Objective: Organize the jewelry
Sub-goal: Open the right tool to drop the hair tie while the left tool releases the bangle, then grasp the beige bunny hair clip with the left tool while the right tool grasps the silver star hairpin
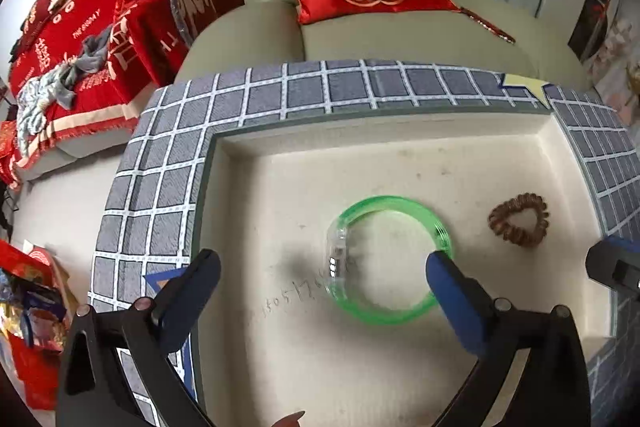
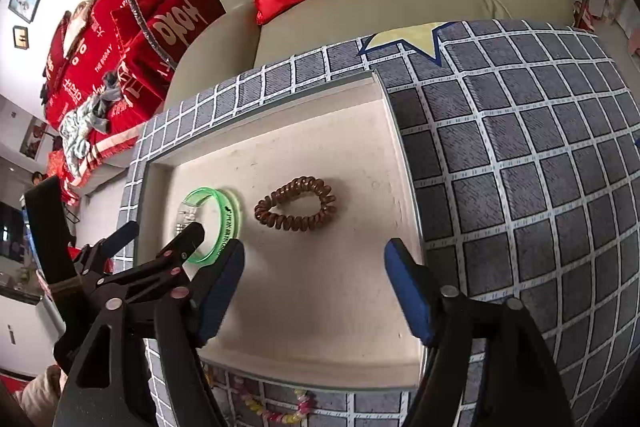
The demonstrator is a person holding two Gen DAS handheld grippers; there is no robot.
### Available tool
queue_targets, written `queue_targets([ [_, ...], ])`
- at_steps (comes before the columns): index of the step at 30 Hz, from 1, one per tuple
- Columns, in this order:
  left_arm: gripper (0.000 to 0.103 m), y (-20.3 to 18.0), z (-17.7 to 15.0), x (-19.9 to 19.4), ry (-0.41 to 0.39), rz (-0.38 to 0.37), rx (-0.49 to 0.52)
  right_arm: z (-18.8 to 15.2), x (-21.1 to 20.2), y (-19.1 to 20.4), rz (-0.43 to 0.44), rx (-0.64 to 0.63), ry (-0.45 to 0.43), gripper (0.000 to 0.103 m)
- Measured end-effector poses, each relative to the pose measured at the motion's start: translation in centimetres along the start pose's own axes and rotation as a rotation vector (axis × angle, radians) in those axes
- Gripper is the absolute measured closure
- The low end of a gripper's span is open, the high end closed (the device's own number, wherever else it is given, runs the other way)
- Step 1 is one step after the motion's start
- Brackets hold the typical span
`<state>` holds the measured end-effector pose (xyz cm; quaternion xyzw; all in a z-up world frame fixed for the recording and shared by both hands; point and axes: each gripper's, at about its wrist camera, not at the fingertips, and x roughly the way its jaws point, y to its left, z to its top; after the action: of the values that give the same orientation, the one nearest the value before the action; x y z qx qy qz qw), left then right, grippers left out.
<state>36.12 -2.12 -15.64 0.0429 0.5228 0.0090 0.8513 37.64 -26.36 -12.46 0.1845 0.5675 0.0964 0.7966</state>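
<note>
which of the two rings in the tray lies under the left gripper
The green bangle, smooth clear plastic, lies under the open left gripper. The brown spiral hair tie lies apart, further right in the tray.

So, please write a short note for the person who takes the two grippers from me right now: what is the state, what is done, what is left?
Left gripper: open, nothing held; it hangs over the green bangle, one finger by its rim.
Right gripper: open, nothing held, over the tray's bare floor near the brown spiral hair tie.
Both pieces lie side by side, apart, inside the shallow white tray on the checked cloth.
Done: bangle and hair tie are in the tray.
Left: a string of coloured beads lies on the cloth outside the tray's near edge; probably it goes in next.
</note>
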Motion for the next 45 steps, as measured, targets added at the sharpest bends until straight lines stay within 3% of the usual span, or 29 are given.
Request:
queue_targets([
  [4, 0.0, -0.2, -0.5, -0.3, -0.029, 0.019, 0.022, -0.6, -1.2, 0.0, 0.045, 0.025, -0.023, 0.016],
  [6, 0.0, -0.1, -0.9, -0.9, -0.047, 0.026, 0.037, -1.1, -2.3, 0.3, 0.068, 0.026, -0.057, 0.0],
  [11, 0.0, 1.4, -2.7, -2.4, -0.066, -0.003, 0.034, -2.9, -4.8, 1.4, 0.08, -0.013, -0.12, 0.0],
  [19, 0.0, 5.1, -8.1, -5.6, -0.01, -0.035, -0.001, -6.9, -6.6, 1.5, 0.077, 0.004, -0.035, 0.0],
  [25, 0.0, 5.4, -13.6, -8.9, 0.02, -0.022, 0.0, -11.7, -7.1, 0.9, 0.023, 0.015, 0.032, 0.0],
  [29, 0.0, 5.2, -17.0, -9.0, 0.069, -0.029, 0.032, -15.6, -6.9, 0.8, -0.005, 0.011, 0.094, 0.0],
  [34, 0.0, 5.0, -20.2, -8.2, 0.137, -0.038, 0.01, -20.5, -6.5, 1.5, -0.053, -0.048, 0.155, 0.0],
  [37, 0.0, 4.7, -21.0, -8.1, 0.147, -0.038, 0.014, -23.1, -6.3, 2.8, -0.08, -0.146, 0.178, 0.0],
  [45, 0.0, 4.3, -21.7, -8.1, 0.134, -0.061, 0.067, -25.4, -4.8, 5.9, -0.108, -0.341, 0.23, 0.0],
])
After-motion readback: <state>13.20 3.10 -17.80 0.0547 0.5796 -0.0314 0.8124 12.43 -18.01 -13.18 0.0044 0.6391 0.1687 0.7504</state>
